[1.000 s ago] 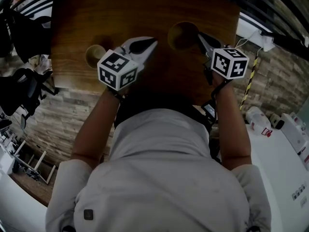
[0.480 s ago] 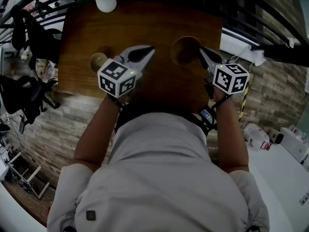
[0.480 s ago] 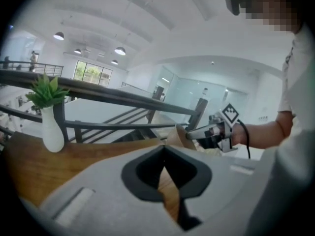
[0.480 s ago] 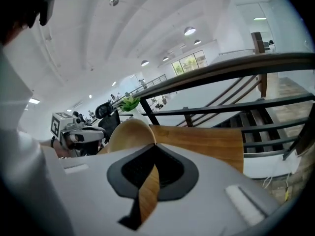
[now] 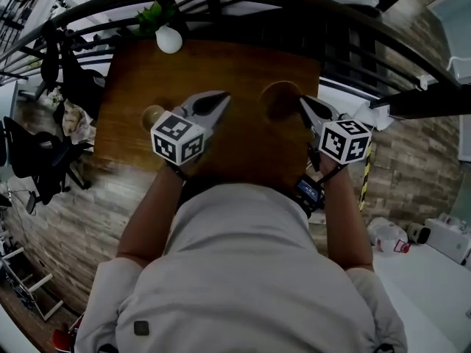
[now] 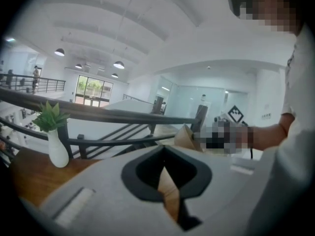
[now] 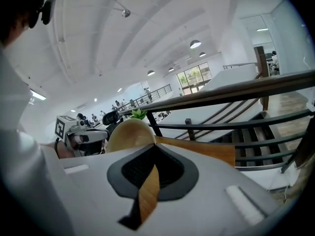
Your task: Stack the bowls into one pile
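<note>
Both tongs have risen above the tabletop (image 5: pixel 221 61) where the small bowl (image 5: pixel 152 114) sits, right tongs (image 5: pixel 304 104) clamped on the large bowl (image 5: pixel 282 98), left tongs (image 5: pixel 222 97) closed and empty.

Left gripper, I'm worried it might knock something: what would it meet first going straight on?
Likely bare table: the left gripper points slightly down, its line passing left of the bowl in the right gripper. Height is unclear.

- Table (image 5: pixel 243 65) — brown wood, upper centre of the frame.
- Vase (image 5: pixel 168 40) — white, holding a green sprig, at the table's upper left corner.
- Small bowl (image 5: pixel 152 114) on its left side.
</note>
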